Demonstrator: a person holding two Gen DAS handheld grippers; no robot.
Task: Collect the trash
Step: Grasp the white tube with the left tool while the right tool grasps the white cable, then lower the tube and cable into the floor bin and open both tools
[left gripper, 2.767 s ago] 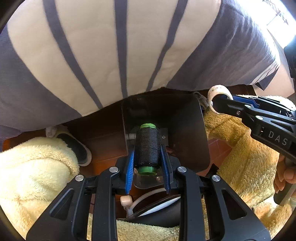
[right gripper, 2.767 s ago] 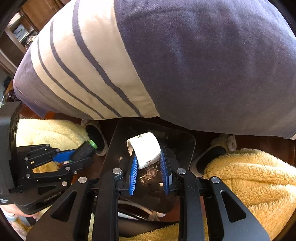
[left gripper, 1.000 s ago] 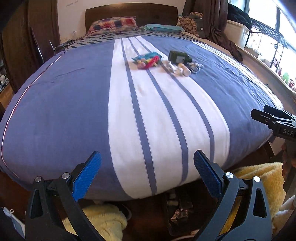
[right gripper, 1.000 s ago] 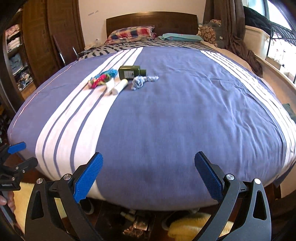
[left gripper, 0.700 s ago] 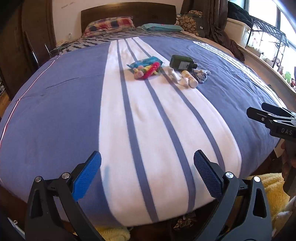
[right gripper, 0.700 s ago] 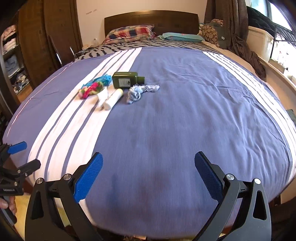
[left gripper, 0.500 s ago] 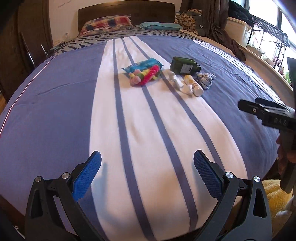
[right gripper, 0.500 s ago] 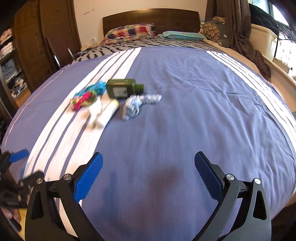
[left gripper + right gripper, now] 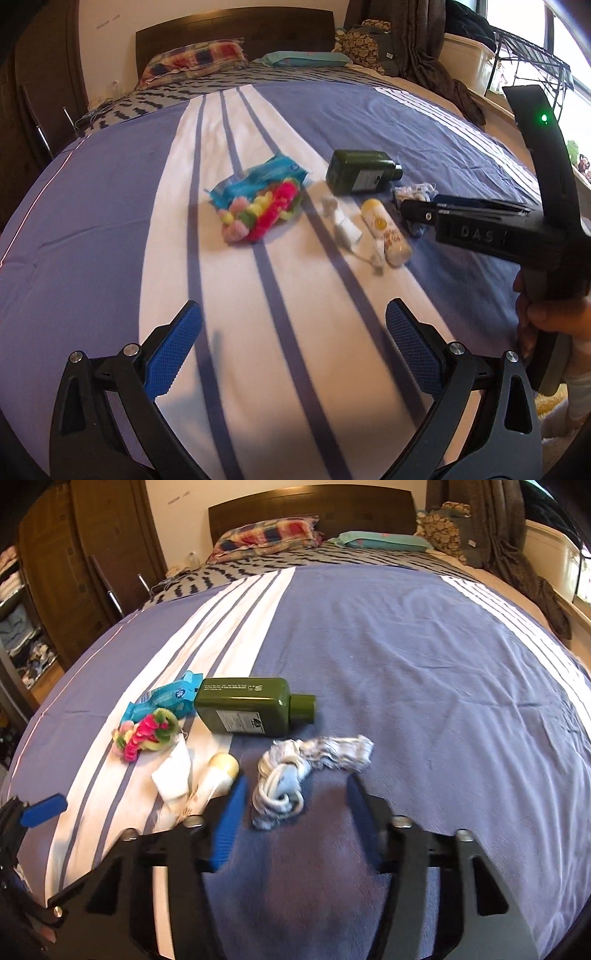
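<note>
Approach is the step in hand: your right gripper (image 9: 295, 805), jaws just narrowing but still apart, frames the knotted blue-and-white rag (image 9: 295, 775) mid-bed, well off every edge, your left gripper (image 9: 291, 350) is wide and empty, so next descend and clamp the knot.

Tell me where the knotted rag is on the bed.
In the right wrist view the knotted rag lies on the blue cover, just beyond the right gripper, below the green bottle, with the white tube to its left.
</note>
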